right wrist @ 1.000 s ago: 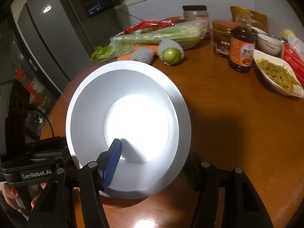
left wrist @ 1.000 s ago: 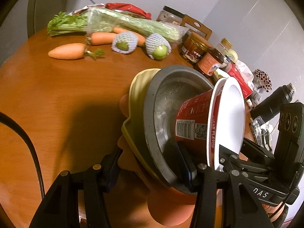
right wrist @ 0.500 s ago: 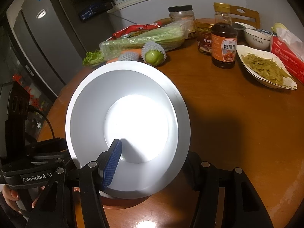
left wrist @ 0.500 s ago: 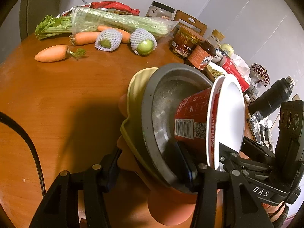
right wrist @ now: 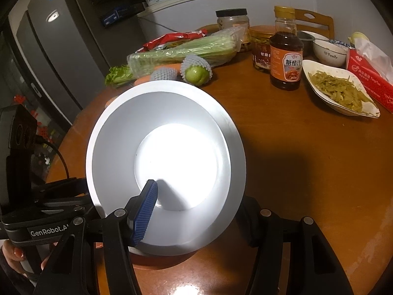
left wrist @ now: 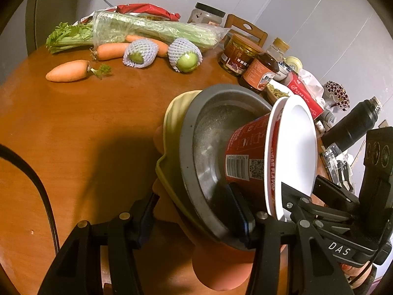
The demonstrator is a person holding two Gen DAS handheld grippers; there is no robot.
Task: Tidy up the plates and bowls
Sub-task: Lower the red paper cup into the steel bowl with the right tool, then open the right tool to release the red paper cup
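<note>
My left gripper (left wrist: 194, 204) is shut on the wall of a tilted stack of nested bowls: an orange one (left wrist: 221, 268) outermost, a yellow one (left wrist: 172, 123), then a grey metal bowl (left wrist: 211, 127). One finger sits inside the metal bowl, the other outside the stack. A red paper bowl (left wrist: 248, 152) with a white inside (right wrist: 172, 162) rests with its base in the metal bowl. My right gripper (right wrist: 196, 206) is shut on its rim, with the blue pad (right wrist: 146, 211) inside and the other finger outside. Both are held above the wooden table (right wrist: 307, 172).
At the table's far side lie carrots (left wrist: 68, 71), bagged celery (left wrist: 147, 29) and two net-wrapped green fruits (left wrist: 185, 56). Jars, a sauce bottle (right wrist: 286, 51), a dish of green vegetables (right wrist: 339, 91), a white bowl (right wrist: 329, 52) and a red tissue box (right wrist: 368, 81) stand on the right.
The table's objects have slid slightly in both views, so both hands shifted a little. Both grips and the nested bowls look the same.
</note>
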